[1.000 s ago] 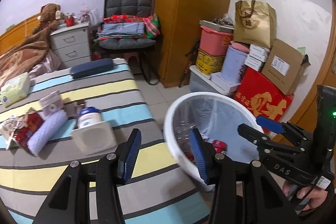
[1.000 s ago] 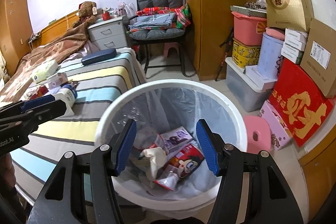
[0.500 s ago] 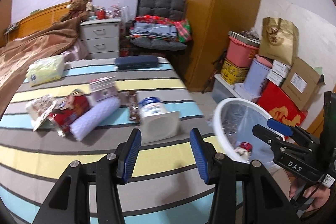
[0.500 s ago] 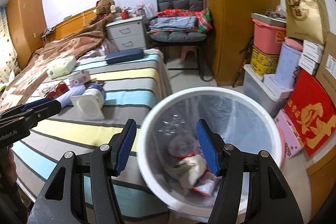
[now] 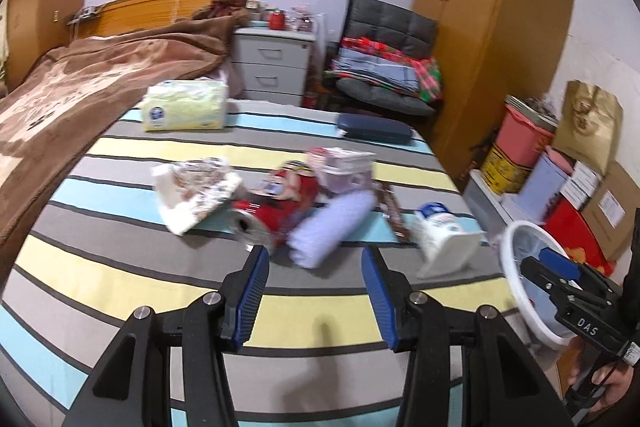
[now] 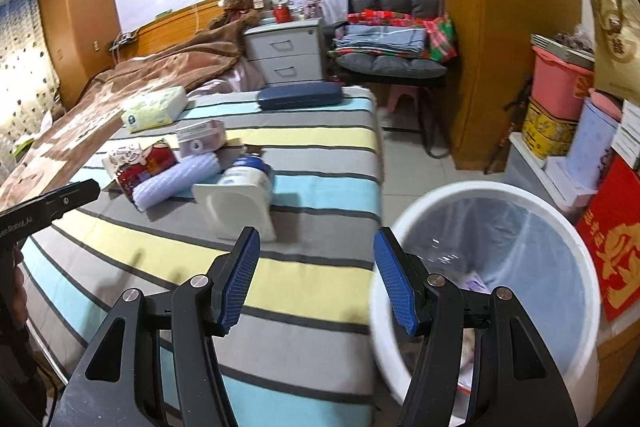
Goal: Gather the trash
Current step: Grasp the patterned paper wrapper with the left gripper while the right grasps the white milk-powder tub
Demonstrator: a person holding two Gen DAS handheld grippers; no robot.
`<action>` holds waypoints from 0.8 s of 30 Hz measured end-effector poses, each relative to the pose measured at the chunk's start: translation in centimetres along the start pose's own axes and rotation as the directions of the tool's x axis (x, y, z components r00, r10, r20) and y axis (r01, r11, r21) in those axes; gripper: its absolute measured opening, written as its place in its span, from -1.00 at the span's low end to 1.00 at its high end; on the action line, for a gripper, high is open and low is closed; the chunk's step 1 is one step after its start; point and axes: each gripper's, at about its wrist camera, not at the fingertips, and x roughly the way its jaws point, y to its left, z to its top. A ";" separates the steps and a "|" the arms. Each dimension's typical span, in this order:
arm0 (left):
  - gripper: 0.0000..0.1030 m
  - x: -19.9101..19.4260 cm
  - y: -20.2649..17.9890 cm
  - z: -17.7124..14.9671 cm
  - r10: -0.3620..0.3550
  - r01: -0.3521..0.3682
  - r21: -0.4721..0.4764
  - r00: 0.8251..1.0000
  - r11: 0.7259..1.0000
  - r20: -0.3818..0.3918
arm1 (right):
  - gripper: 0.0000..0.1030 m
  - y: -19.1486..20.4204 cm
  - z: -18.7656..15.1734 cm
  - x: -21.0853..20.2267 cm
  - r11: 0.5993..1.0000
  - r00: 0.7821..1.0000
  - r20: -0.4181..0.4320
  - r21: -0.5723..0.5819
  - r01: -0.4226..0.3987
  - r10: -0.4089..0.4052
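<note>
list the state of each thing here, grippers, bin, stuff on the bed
left gripper: open, empty
right gripper: open, empty
bin: upright beside the bed, lined, some trash inside
white tub: on its side on the bed
red wrapper: crumpled, on the bed
lilac roll: lying on the bed
tissue pack: flat on the bed
blue case: shut
drawers: shut

The black body of the right gripper (image 5: pixel 560 277) carries white lettering reading "DAS". The black body of the left gripper (image 6: pixel 50 205) carries partly cut-off white lettering ending "Robot.AI". Gold characters on the red cardboard box (image 6: pixel 614 239) are not legible.
</note>
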 end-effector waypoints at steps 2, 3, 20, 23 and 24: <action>-0.04 0.1 1.2 0.3 0.011 -0.011 -0.016 1.000 1.000 0.001 | 0.18 0.6 0.3 0.5 1.000 1.000 -0.004 -0.007 -0.010 0.010; 0.00 0.1 1.8 0.4 0.017 -0.017 -0.026 1.000 1.000 0.003 | 0.18 0.9 0.4 0.7 1.000 1.000 -0.003 -0.012 -0.009 0.009; 0.05 3.6 9.0 3.8 0.129 -0.129 -0.039 0.992 0.991 -0.004 | 0.18 1.6 1.5 5.6 0.998 0.995 -0.099 -0.060 0.005 -0.011; 0.06 4.7 10.3 4.8 0.087 -0.088 -0.059 0.996 0.994 -0.023 | 0.18 1.7 1.7 6.0 0.998 0.995 -0.102 -0.060 0.001 -0.008; 0.06 5.1 10.5 5.1 0.085 -0.086 -0.052 0.996 0.995 -0.026 | 0.18 1.7 1.7 6.1 0.998 0.995 -0.101 -0.061 0.004 -0.010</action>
